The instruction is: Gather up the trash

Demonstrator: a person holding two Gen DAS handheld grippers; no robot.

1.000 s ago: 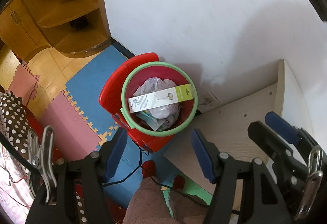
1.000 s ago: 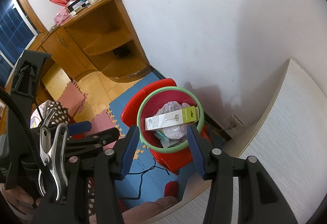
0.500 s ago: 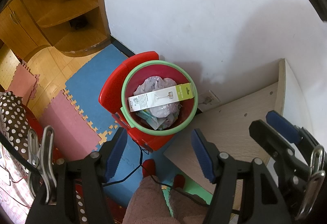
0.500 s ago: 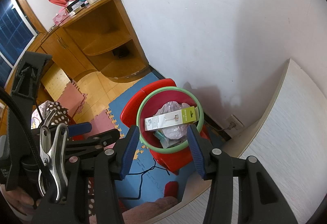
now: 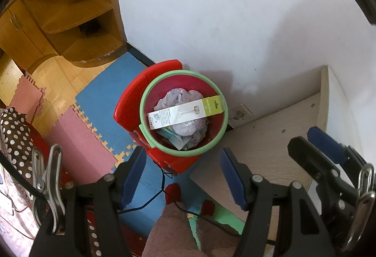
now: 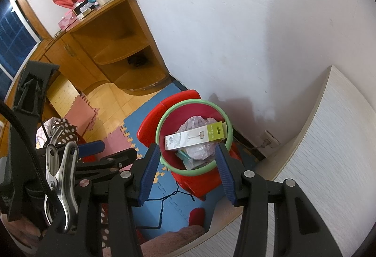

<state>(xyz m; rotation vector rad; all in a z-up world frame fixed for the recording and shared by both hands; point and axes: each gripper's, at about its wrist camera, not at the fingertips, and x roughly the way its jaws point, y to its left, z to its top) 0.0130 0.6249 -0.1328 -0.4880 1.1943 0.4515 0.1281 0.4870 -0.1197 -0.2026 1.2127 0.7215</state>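
A: Did anything shift against the frames from a second before?

B: Nothing I could see. Both grippers hung over the same spot, pointing down at the bin (image 5: 183,113).

A: And their jaws?

B: The left gripper (image 5: 183,177) stood parted with nothing between its pads. The right gripper (image 6: 186,171) stood parted too, a little narrower, also empty.

A: Where was the trash?

B: In the red bin with the green rim, on the blue mat (image 5: 103,102) by the white wall (image 5: 235,10). The box (image 5: 185,112) lay across the top, over a crumpled bag (image 5: 185,126). It lay just as before.

A: What was on the right?

B: The pale table (image 6: 329,163), near the bin.
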